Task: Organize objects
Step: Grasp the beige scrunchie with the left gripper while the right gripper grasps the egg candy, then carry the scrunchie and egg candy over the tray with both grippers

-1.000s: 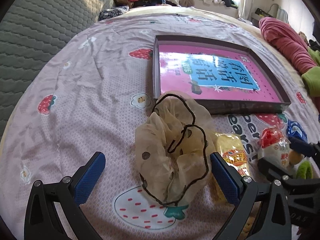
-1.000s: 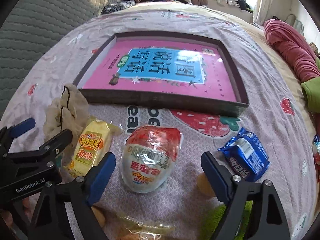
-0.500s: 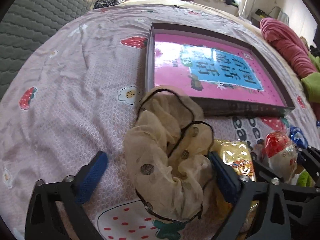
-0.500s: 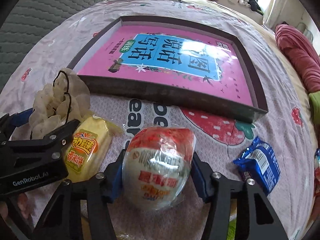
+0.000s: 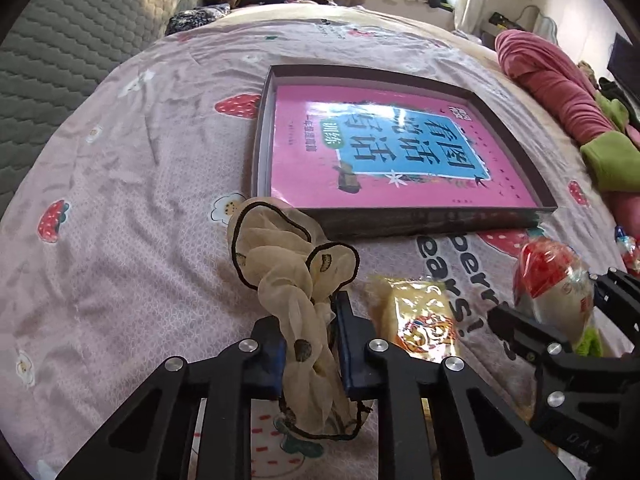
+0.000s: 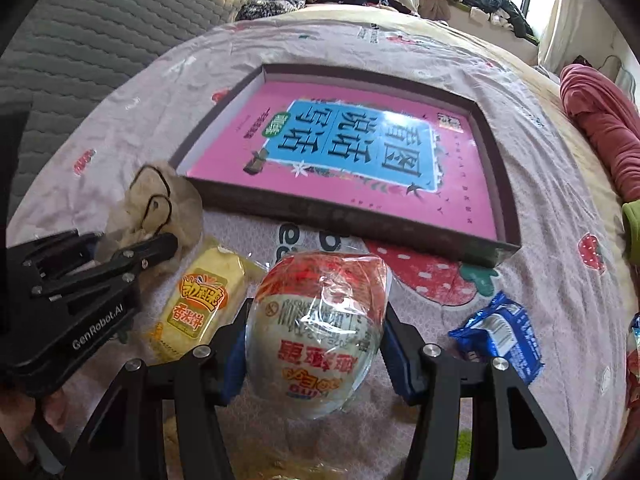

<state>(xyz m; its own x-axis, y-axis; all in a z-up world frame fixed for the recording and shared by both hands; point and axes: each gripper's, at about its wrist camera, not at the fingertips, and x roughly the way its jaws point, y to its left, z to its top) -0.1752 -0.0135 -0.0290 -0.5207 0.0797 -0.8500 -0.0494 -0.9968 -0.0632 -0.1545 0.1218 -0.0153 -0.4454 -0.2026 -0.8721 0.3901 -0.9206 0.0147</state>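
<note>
My left gripper (image 5: 308,340) is shut on a beige dotted scrunchie (image 5: 288,264) with black trim, held just above the bedsheet. My right gripper (image 6: 314,344) is shut on a red-and-white wrapped egg-shaped snack (image 6: 316,320); it also shows in the left wrist view (image 5: 552,280). A dark shallow box (image 5: 400,220) with a pink book (image 5: 384,144) inside lies just beyond both; it shows in the right wrist view too (image 6: 344,220). A yellow snack packet (image 6: 200,304) lies between the grippers, also in the left wrist view (image 5: 420,316).
A blue snack packet (image 6: 500,336) lies right of the egg snack. A red blanket roll (image 6: 600,120) and green cloth (image 5: 612,160) lie at the right. A grey quilted headboard (image 5: 48,48) stands at the left; clothes pile at the far end.
My left gripper closed on the scrunchie, bunching it. My right gripper closed on the egg snack and lifted it slightly.
</note>
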